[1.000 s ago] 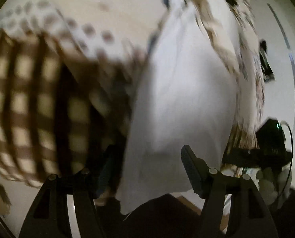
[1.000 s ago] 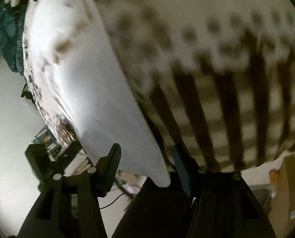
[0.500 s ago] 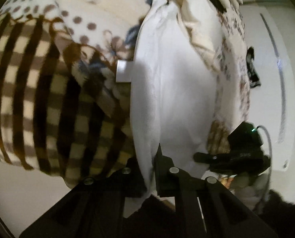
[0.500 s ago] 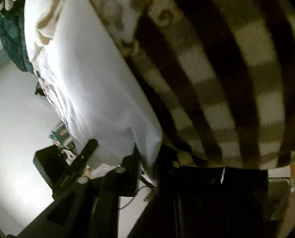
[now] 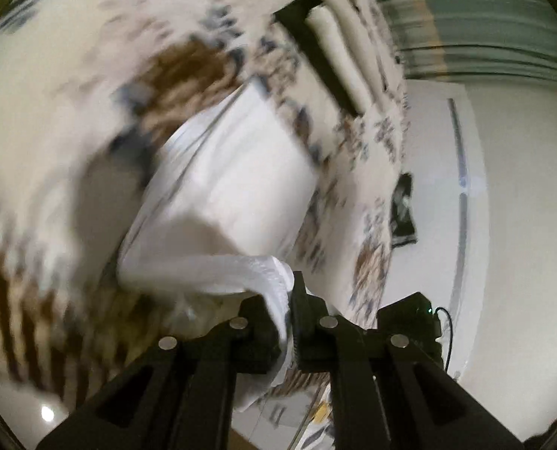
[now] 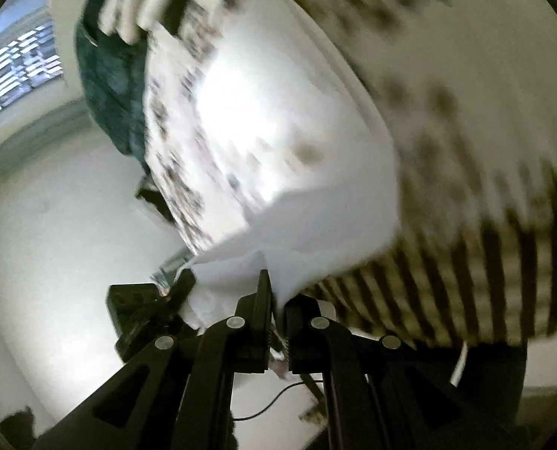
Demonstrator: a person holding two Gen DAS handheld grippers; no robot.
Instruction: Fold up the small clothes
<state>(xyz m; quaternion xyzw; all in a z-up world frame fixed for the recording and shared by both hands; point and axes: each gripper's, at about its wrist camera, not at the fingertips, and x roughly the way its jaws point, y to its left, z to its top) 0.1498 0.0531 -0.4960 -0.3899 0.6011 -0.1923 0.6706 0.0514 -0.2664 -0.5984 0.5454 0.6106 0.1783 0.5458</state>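
Note:
A white garment [image 5: 237,191] lies on a patterned bedspread [image 5: 53,120]. My left gripper [image 5: 288,300] is shut on a bunched corner of it, lifted off the bed. In the right wrist view the same white garment [image 6: 278,142] stretches away from my right gripper [image 6: 276,300], which is shut on its near edge. The cloth hangs taut between the two grippers. The other gripper [image 6: 147,300] shows at the lower left of the right wrist view. Both views are motion-blurred.
The bedspread has a brown checked band [image 6: 484,270] and a spotted part [image 6: 428,75]. A dark green blanket [image 6: 110,75] lies at the bed's far end. Pale floor [image 5: 503,225] runs beside the bed, with a dark object [image 5: 402,210] on it.
Both grippers went from open around the garment's edge to shut on it, then lifted and pulled the cloth up off the bed. Both views swung.

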